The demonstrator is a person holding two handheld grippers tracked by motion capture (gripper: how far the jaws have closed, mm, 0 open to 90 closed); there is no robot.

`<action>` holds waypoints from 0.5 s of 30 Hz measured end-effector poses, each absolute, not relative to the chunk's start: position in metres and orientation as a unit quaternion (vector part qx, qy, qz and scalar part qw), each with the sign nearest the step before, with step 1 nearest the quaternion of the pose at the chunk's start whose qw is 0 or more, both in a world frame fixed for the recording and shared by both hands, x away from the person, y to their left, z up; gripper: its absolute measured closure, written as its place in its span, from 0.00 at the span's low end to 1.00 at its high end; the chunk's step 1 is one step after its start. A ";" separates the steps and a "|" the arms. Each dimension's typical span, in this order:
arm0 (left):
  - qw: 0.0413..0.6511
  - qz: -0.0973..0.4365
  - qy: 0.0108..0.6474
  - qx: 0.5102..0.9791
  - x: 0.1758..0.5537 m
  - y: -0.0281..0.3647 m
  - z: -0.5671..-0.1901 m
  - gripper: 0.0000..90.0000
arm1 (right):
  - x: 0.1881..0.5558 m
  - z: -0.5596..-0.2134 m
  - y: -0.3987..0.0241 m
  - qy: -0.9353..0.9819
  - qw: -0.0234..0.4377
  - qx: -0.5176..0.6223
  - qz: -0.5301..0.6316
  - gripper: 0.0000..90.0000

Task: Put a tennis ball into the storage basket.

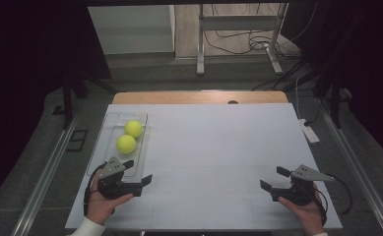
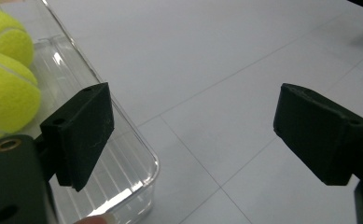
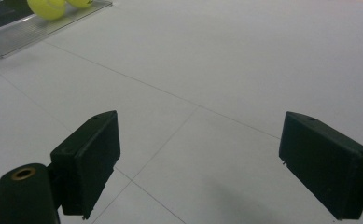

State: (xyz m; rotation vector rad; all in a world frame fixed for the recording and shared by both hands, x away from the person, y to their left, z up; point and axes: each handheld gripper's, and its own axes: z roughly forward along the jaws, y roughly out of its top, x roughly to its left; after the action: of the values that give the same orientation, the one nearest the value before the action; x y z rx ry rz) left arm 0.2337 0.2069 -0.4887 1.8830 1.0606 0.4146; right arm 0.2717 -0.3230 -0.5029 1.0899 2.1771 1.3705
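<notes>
Leftmost, we see 2 tennis balls (image 1: 130, 136) lying side by side and touching in a clear tray (image 1: 99, 142) at the left edge of the white table (image 1: 213, 147). Just below the tray's near end, our left gripper (image 1: 139, 172) sits in the left hand (image 1: 103, 204), jaws spread wide with nothing between them, beside the tray's corner. Well apart, at the right, our right gripper (image 1: 272, 178) rests low in the right hand (image 1: 307, 212), jaws likewise spread and empty over bare table.
</notes>
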 end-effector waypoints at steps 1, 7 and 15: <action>0.454 0.169 0.430 0.762 0.233 0.206 -0.490 0.15 | 0.271 -0.503 -0.323 0.768 0.173 0.384 0.483 0.15; 0.456 0.165 0.425 0.765 0.232 0.204 -0.493 0.15 | 0.269 -0.502 -0.321 0.770 0.173 0.378 0.484 0.15; 0.456 0.165 0.427 0.763 0.235 0.206 -0.494 0.15 | 0.268 -0.501 -0.318 0.771 0.173 0.372 0.487 0.15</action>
State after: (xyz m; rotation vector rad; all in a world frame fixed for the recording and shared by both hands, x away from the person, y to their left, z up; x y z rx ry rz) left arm 0.2346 0.2063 -0.4941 1.8829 1.0531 0.4068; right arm 0.2682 -0.3184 -0.5005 1.0556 2.1863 1.3815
